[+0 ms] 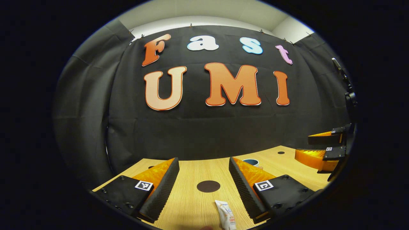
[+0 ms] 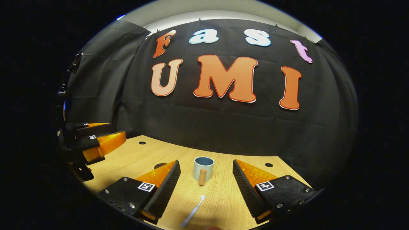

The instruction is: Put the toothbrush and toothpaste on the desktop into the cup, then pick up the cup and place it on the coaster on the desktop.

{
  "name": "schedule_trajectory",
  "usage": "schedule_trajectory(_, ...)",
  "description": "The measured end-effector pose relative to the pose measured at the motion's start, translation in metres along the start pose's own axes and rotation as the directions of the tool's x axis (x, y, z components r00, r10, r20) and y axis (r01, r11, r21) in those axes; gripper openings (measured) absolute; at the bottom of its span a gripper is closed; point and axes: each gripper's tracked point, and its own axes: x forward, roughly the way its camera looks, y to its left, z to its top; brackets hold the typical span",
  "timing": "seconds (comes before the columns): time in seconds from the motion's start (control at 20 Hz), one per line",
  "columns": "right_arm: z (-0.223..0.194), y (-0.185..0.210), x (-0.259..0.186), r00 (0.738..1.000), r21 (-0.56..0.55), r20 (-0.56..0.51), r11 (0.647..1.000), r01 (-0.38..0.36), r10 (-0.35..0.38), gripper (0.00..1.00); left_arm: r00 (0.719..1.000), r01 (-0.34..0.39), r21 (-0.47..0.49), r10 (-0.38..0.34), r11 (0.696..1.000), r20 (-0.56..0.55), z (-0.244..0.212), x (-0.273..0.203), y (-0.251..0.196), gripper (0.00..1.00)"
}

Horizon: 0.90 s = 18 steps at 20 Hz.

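Both grippers hover over the worktop [image 2: 134, 159] with fingers spread wide, holding nothing. The toothpaste [image 1: 226, 214] lies between the left gripper's [image 1: 204, 179] fingers, before the coaster [image 1: 208, 186]. The toothbrush [image 2: 193, 211] lies between the right gripper's [image 2: 206, 179] fingers, near the cup [image 2: 203, 169].

You have one toothpaste tube [image 1: 226, 215], one toothbrush [image 2: 192, 211], one cup [image 2: 203, 169] and one dark round coaster [image 1: 208, 186] on one desk [image 1: 191, 204].

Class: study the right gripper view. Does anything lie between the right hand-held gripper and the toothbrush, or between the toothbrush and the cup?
Nothing visible does. The toothbrush lies on bare desktop between the open fingers of the right hand-held gripper, and only bare wood separates it from the cup beyond.
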Motion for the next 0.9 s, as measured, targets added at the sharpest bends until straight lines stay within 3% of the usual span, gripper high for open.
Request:
schedule_trajectory(0.2, -0.011, 0.000, 0.006, 0.999, 0.007, -0.047, 1.000, -0.005, 0.005, 0.99, 1.000, -0.005, 0.005, 0.005, 1.000, -0.009, -0.003, 0.001, 0.001, 1.00)
schedule_trajectory(0.5, -0.045, -0.001, 0.016, 0.974, 0.019, -0.223, 1.000, -0.019, 0.023, 0.98, 0.999, -0.009, -0.014, 0.008, 1.000, -0.049, -0.019, 0.000, 0.007, 1.00)
schedule_trajectory(0.65, -0.062, 0.002, 0.019, 0.950, 0.026, -0.309, 0.999, -0.031, 0.038, 0.96, 0.997, -0.004, -0.019, 0.003, 1.000, -0.076, -0.027, 0.000, 0.009, 1.00)
schedule_trajectory(0.85, -0.088, 0.016, 0.015, 0.896, 0.088, -0.435, 0.994, -0.063, 0.095, 0.93, 0.991, 0.005, -0.033, -0.009, 0.999, -0.134, -0.044, 0.001, 0.008, 1.00)
schedule_trajectory(0.9, -0.093, 0.023, 0.013, 0.883, 0.108, -0.456, 0.992, -0.070, 0.112, 0.87, 0.989, 0.010, -0.039, -0.016, 0.999, -0.145, -0.048, 0.000, 0.007, 1.00)
